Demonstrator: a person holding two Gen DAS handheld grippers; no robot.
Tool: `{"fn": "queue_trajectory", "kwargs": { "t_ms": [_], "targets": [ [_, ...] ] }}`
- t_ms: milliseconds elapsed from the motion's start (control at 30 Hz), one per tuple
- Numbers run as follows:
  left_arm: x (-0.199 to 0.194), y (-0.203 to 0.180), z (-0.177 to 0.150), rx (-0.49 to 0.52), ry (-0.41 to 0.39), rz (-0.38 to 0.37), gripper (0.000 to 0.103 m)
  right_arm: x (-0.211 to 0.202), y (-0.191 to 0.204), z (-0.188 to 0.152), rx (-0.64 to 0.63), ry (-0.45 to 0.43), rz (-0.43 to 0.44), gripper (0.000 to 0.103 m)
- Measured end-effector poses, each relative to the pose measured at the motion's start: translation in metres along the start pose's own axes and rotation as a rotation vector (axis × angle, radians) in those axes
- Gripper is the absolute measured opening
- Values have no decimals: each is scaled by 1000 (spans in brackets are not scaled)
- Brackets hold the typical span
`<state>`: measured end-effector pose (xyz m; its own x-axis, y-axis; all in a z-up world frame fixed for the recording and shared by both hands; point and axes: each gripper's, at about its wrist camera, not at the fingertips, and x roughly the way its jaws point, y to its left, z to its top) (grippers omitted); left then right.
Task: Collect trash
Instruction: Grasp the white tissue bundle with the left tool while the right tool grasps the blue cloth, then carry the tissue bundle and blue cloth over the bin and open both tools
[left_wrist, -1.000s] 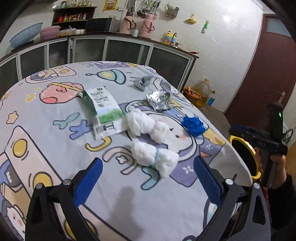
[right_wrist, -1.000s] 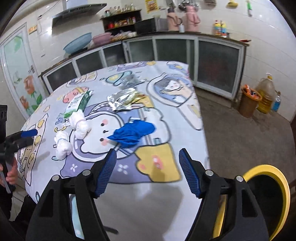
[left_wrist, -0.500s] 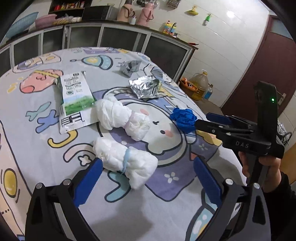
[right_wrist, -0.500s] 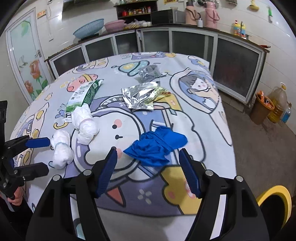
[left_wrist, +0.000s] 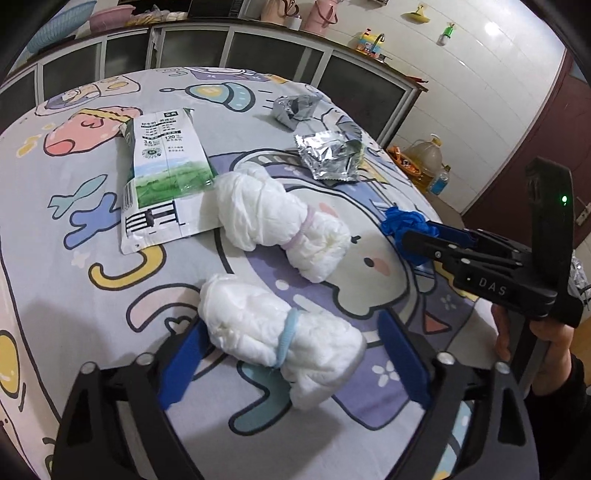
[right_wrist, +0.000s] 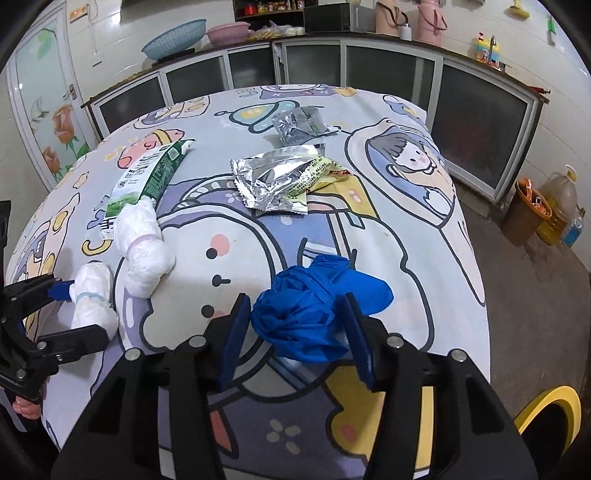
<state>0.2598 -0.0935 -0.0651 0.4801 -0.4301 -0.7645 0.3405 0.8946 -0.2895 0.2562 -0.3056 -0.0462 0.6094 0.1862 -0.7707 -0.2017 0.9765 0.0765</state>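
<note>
Left wrist view: the left tool straddles the near diaper on the table, jaws closing, pads not yet pressing; next comes the pinch. It tilts steeply down.

Right wrist view: the right tool, closing, brackets the blue glove right of that diaper, angled down.

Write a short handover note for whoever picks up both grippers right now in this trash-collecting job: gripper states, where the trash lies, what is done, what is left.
Left gripper: jaws closing around the near white bundle with the blue band; not yet clamped.
Right gripper: jaws closing around the crumpled blue glove; not yet clamped.
Still on the table: second white bundle, milk carton, foil wrapper, small crumpled foil.
Done: nothing lifted yet.
Left: finish both grasps, bin them, then clear the other four pieces.
</note>
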Motion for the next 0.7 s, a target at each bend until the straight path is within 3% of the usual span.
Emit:
{"fn": "queue_trajectory", "kwargs": {
  "t_ms": [67,233,433,700],
  "targets": [
    [3,-1,-1,9,0,42,69,2,-1,0,9,5,-12,37],
    [1,-2,-3,13,-4,54,62,-6,-4,-1,34,-18,-28,19],
    [-16,0,-12,3,4,21,61,-35,-9,-7,58,-74,-30,16],
    [-51,7,-21,-20,-52,20,61,-75,-15,-16,78,-131,-41,16]
  ]
}}
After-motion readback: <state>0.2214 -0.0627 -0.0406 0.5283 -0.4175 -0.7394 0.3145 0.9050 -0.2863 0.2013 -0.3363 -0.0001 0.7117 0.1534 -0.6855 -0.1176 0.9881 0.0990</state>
